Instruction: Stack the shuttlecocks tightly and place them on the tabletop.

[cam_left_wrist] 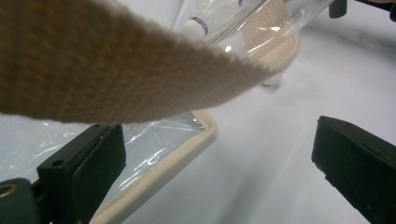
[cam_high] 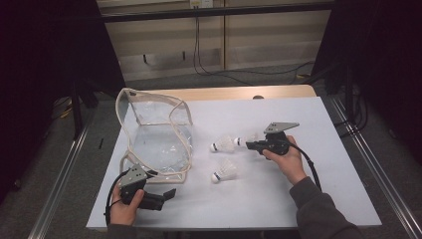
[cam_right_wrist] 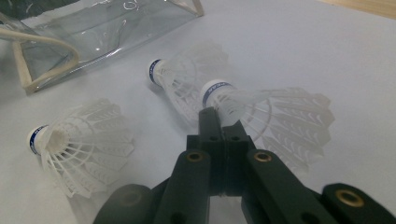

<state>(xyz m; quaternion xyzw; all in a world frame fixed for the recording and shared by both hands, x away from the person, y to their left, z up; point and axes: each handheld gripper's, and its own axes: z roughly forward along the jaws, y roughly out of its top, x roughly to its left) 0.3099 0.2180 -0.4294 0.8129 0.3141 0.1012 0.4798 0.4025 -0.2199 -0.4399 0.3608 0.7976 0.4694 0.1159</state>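
**Right gripper pinches a shuttlecock; left gripper waits open at the bag**

The right gripper has its two black jaws pressed together on the thin skirt of a shuttlecock, just behind its white cork with the blue band. The feathers fan out past the fingertips and to their right, and the cork sits at the tips' upper edge. In the high view the same gripper lies low over the white table, with the held shuttlecock sticking out at its tip.

Two more shuttlecocks lie loose on the table. The second shuttlecock rests just beyond the closed fingertips, close behind the held one. The third shuttlecock lies well to the left of the fingers, apart from both.

The left gripper stands with its jaws wide, nothing between the pads. The beige-trimmed edge of the clear plastic bag runs beside its left finger, and a woven strap hangs across above both fingers. In the high view this gripper sits at the near edge of the bag.
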